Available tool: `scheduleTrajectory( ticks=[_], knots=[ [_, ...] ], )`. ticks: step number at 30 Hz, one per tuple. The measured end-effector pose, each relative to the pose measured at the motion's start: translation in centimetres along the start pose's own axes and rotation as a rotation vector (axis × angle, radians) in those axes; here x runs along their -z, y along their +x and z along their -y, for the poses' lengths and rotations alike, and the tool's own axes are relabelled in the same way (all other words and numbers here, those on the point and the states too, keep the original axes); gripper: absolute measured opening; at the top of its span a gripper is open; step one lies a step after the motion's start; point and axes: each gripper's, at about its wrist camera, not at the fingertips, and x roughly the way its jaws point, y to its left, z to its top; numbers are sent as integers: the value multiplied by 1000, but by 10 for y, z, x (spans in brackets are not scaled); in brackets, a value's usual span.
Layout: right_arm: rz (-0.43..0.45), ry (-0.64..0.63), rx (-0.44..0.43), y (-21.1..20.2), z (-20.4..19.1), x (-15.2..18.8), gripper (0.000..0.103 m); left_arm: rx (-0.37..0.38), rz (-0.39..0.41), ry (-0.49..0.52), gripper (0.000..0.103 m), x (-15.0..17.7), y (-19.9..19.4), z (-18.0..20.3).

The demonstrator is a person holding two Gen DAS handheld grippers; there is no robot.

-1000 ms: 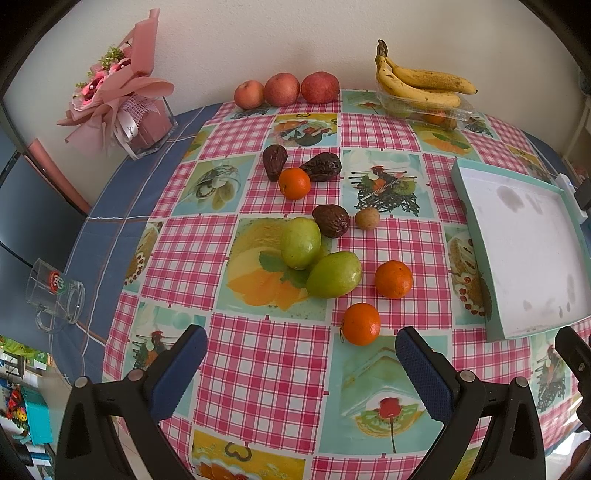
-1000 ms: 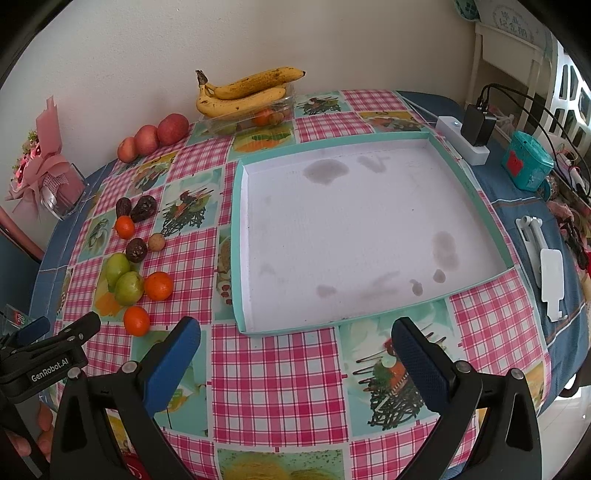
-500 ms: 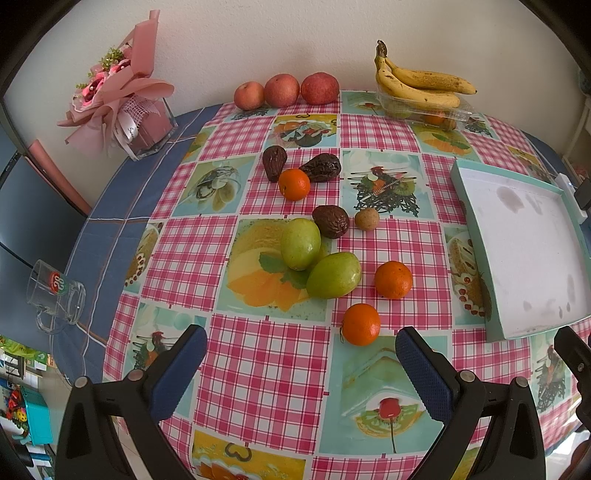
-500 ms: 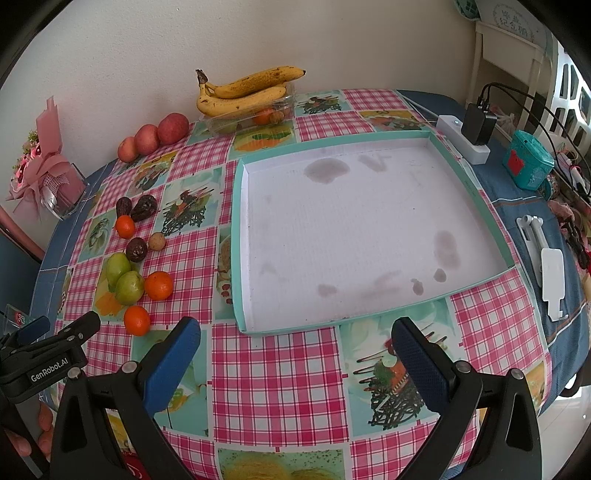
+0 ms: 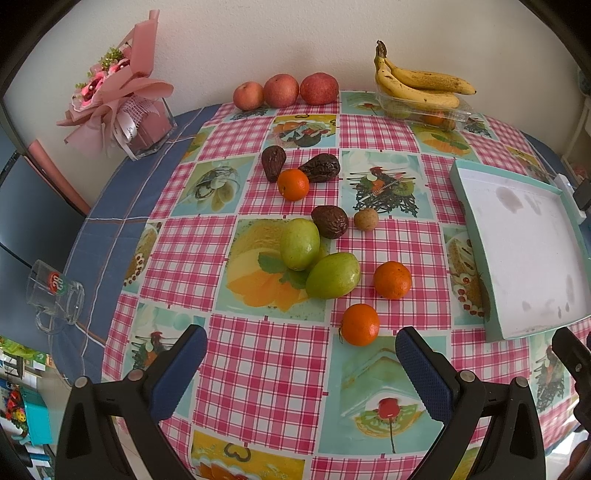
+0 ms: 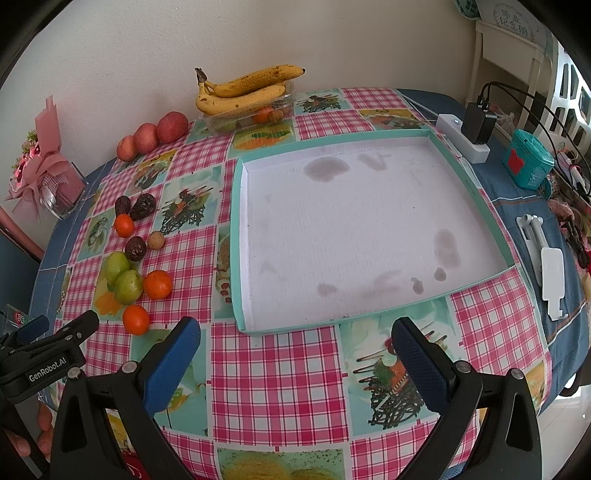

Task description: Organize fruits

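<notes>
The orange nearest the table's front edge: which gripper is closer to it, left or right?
Left. The left gripper hovers open just in front of that orange. The right gripper hovers open before the tray, off to the orange's right.

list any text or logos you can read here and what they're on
"GenRobot.AI": white lettering on the black body of the left gripper, right wrist view.
Glass mug: red and green logo, too blurred to read.
Sign on the wall, top right: characters too small to read.
Teal box: red label, unreadable.
</notes>
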Motion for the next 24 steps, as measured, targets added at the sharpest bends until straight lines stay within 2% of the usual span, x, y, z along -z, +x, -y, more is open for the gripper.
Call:
scheduleTrajectory(
  ticks=[10,15,19,21,24],
  knots=[
    [-8,-18,-23,1,-6,-1,103,84,-38,-51,103,-7,10,-14],
    [-22,-65,-54,0,-23,-6,103,131,-53,-119,103,-19,16,-40],
    [-67,-106,-83,8,-45,-8,102,210,-49,-154,103,-29,21,-58],
    [-91,-124,-92,14,-57,-10,98,258,-48,-163,103,-32,24,-62],
    [-134,-149,-115,24,-74,-10,91,276,-76,-150,103,-36,30,-61]
  ],
)
